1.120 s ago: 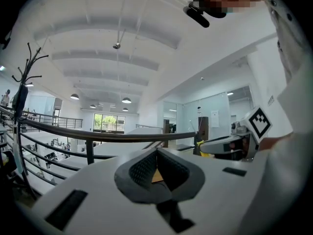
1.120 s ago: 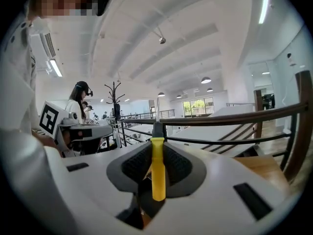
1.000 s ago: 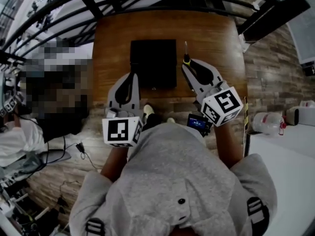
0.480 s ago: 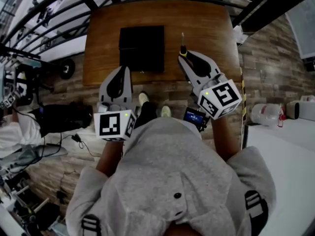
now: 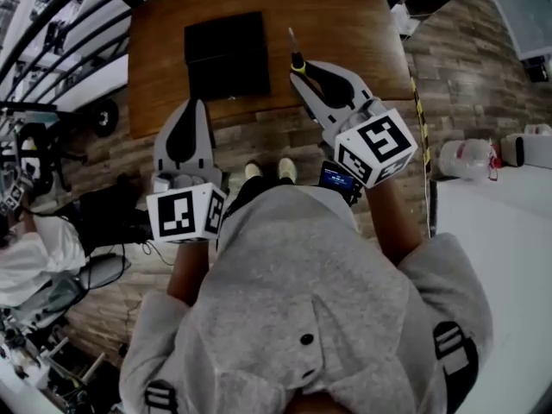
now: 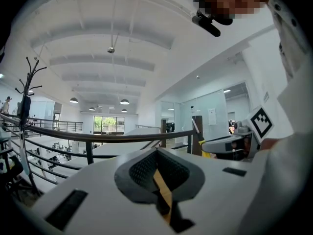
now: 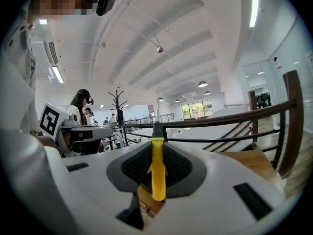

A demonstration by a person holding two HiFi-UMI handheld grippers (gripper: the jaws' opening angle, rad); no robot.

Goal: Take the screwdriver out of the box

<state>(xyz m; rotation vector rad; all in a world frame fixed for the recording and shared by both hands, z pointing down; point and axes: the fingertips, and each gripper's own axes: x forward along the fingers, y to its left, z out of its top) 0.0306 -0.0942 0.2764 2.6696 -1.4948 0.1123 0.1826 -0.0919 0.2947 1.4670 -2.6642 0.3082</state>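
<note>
1. As I look down from the head view, I see the right hand-held gripper [image 5: 301, 65] clamped on the screwdriver [image 5: 296, 57], which is clear of the box [image 5: 226, 54] and just to its right.
2. From this view the screwdriver's yellow handle sits between the jaw tips. Its thin metal shaft points away from the person, over the near part of the wooden bench [image 5: 354, 15].
3. In the right gripper view I read the same grip. The right hand-held gripper [image 7: 157, 155] has its dark ribbed pads [image 7: 136, 166] pressed on either side of the screwdriver [image 7: 157, 177], which stands upright with a black collar above the yellow handle.
4. The box is black and flat and lies on the bench, apart from both grippers. I cannot tell whether it is open.
5. The left hand-held gripper [image 5: 191, 106] is off the bench's near edge, over the plank floor [image 5: 285, 141]. It is below the box in the picture and not touching it.
6. In the left gripper view I see the left hand-held gripper [image 6: 159, 166] drawn narrow. Only a thin slit shows between its pads, with nothing held there.
7. A dark railing [image 7: 220, 119] runs behind the screwdriver in the right gripper view.
</note>
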